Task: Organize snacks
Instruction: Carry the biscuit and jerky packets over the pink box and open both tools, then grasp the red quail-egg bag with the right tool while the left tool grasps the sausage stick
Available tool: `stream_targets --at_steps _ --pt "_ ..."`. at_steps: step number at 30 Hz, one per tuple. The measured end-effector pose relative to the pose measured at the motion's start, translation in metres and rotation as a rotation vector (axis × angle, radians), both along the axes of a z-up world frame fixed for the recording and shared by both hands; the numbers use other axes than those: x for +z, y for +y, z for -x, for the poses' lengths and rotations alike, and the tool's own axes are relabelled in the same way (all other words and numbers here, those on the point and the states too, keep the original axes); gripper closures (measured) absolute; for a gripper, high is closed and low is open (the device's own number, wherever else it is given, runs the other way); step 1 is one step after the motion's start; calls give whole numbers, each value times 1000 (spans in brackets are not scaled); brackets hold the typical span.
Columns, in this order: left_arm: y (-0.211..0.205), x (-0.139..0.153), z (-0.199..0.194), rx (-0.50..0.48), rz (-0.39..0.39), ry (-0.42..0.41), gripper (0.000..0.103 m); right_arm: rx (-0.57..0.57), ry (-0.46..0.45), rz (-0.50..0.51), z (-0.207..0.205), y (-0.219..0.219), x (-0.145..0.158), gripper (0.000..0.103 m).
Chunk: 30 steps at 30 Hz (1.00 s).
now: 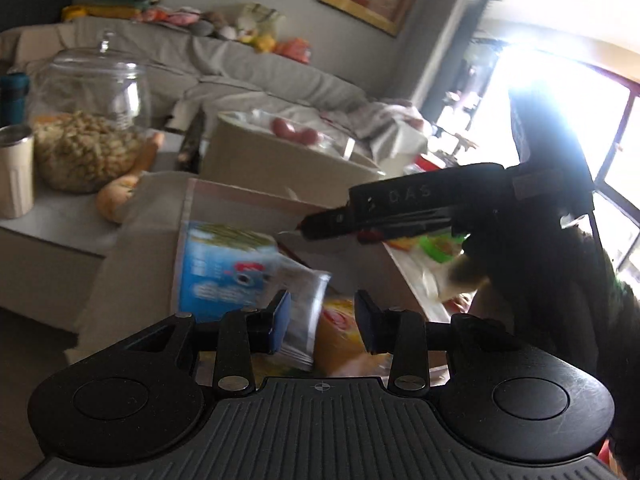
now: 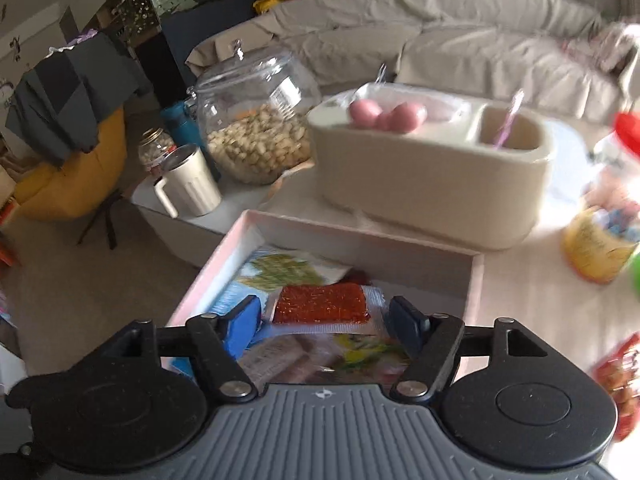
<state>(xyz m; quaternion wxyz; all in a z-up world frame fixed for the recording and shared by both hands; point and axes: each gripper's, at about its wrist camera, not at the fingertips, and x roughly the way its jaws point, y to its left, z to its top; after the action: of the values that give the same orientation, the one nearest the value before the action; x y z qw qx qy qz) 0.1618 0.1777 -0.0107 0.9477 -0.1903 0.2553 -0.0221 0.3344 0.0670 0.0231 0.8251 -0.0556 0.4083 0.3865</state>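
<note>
A shallow pinkish cardboard box [image 2: 476, 276] holds several snack packets. In the right wrist view, a clear packet with a red-orange filling [image 2: 320, 304] lies between the fingers of my right gripper [image 2: 324, 320]. The blue pads stand just off its ends, so the gripper is open. Under it lies a blue and green bag [image 2: 280, 268]. In the left wrist view, my left gripper [image 1: 324, 320] hovers open over the box [image 1: 240, 196]. The blue bag [image 1: 232, 272] and a yellow packet [image 1: 340, 324] are below it, and neither pad presses on anything. The right gripper [image 1: 320, 222] reaches in from the right.
A glass jar of nuts [image 2: 256, 128] and a cream mug [image 2: 192, 180] stand on a low side table left of the box. A cream two-compartment container with pink balls [image 2: 432, 176] sits behind the box. A yellow tub [image 2: 596, 248] is at the right and a grey sofa [image 2: 460, 40] beyond.
</note>
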Motion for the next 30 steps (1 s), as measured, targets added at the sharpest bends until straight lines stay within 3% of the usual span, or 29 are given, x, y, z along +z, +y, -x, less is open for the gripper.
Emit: stream_targets --at_steps 7,10,13,17,20,22,24,27,30 --pt "-16 -3 1 -29 9 -14 63 -32 -63 -40 -5 -59 21 24" --pt "-22 -4 0 -33 -1 -4 63 -81 -18 -102 -19 -89 25 19" --pt "-27 -4 -1 -33 -1 5 63 -151 21 -131 -31 -111 23 19" --pt "-36 -1 5 -70 -15 9 63 -247 -33 -80 -36 -133 15 19" --pt "-41 -2 4 -80 -12 17 63 -259 33 -92 -38 -135 -1 19" --pt "-46 -3 4 -90 1 16 63 -218 86 -142 -34 -126 -9 27" --pt "-50 -5 5 -102 9 23 63 -140 148 -168 -29 -105 -14 65" --pt "-54 -6 8 -119 4 34 63 48 211 -271 -12 -76 -1 65" --pt "-52 -7 12 -117 -5 40 63 134 142 -326 1 -65 24 63"
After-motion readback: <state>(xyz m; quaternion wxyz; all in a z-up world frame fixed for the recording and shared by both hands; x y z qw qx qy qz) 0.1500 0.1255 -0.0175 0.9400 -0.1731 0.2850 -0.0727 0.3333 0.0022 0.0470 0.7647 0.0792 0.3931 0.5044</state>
